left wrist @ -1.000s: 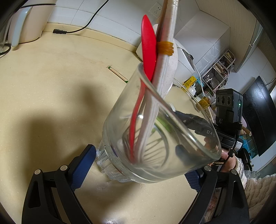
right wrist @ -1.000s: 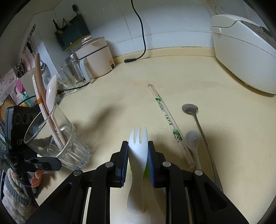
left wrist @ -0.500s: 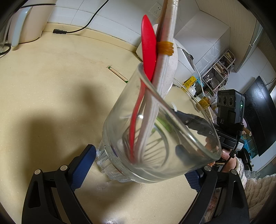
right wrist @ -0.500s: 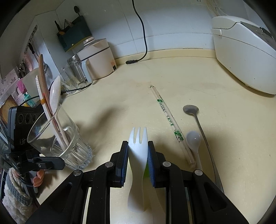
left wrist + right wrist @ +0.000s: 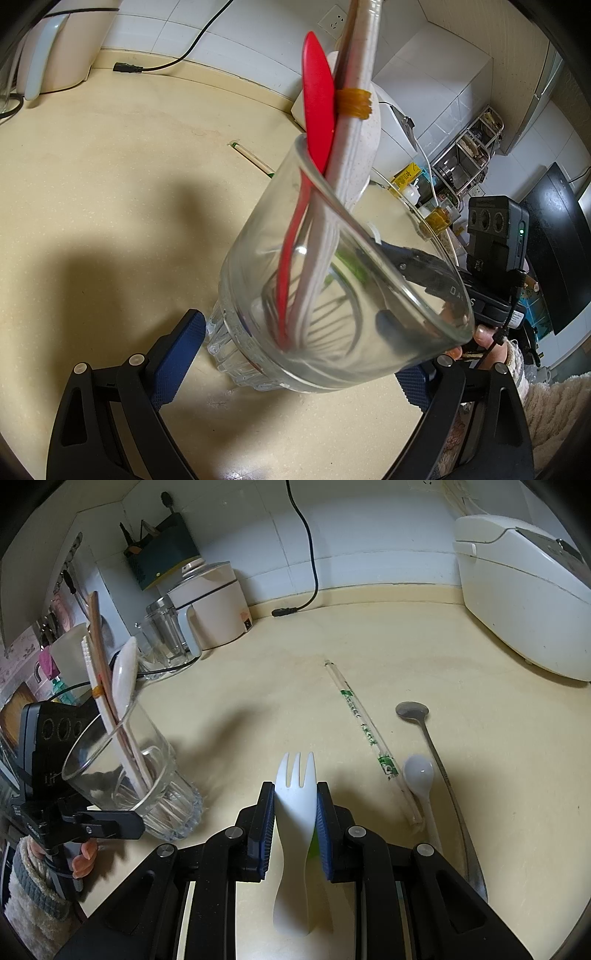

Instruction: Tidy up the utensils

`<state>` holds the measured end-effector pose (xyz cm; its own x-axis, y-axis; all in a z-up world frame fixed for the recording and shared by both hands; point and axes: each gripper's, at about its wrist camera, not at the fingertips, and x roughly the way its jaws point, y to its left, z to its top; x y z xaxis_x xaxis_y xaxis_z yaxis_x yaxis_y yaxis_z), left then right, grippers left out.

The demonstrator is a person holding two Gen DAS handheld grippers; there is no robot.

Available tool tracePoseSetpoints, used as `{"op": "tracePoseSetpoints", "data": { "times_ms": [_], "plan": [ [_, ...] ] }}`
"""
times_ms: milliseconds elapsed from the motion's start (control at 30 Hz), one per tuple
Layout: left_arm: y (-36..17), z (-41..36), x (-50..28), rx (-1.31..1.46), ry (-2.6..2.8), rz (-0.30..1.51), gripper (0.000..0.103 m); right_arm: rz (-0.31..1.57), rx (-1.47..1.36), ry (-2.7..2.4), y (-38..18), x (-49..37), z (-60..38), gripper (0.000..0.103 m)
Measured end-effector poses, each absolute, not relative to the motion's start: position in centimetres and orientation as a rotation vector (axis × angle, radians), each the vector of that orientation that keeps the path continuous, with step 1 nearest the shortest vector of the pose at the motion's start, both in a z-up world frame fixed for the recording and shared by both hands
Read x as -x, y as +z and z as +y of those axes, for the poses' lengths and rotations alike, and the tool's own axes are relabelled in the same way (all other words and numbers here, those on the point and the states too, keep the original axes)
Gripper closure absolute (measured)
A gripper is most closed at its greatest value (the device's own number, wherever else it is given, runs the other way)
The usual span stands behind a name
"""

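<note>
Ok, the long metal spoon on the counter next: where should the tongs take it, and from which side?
Probably mid-handle of the metal spoon, coming from above with the tongs across it. It lies flat, its handle thin and straight. The white spoon lies close on its left, so close in from the free right side.

The glass [image 5: 125,775] stands tilted on the counter [image 5: 424,635] at the left, utensils [image 5: 107,686] leaning inside it. The fork [image 5: 295,805] sits right of it; further right lie the wrapped chopsticks [image 5: 364,731], then two spoons [image 5: 419,779], apparently side by side
</note>
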<state>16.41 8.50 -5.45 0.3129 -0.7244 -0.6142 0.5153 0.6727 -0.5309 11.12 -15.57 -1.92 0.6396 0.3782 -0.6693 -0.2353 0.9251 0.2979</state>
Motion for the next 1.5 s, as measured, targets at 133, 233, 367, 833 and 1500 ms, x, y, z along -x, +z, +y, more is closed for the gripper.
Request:
{"op": "tracePoseSetpoints", "data": {
  "times_ms": [133, 233, 367, 833, 1500],
  "plan": [
    [-5.5, 8.5, -16.4, 0.254, -0.829, 0.944, 0.008, 0.802, -0.186, 0.358, -1.9, -11.0, -15.2, 0.082],
    [-5.5, 8.5, -16.4, 0.255, -0.829, 0.944, 0.008, 0.802, -0.185, 0.356, -1.9, -10.9, -15.2, 0.082],
    [-5.5, 8.5, -16.4, 0.255, -0.829, 0.944, 0.008, 0.801, -0.185, 0.357, -1.9, -10.9, -15.2, 0.082],
    [-5.4, 8.5, -16.4, 0.255, -0.829, 0.945, 0.008, 0.818, -0.206, 0.359, -2.0, -11.1, -15.5, 0.070],
    [-5.4, 8.5, -16.4, 0.255, -0.829, 0.945, 0.008, 0.861, 0.129, 0.299, -3.6, -11.3, -10.7, 0.075]
  ]
}}
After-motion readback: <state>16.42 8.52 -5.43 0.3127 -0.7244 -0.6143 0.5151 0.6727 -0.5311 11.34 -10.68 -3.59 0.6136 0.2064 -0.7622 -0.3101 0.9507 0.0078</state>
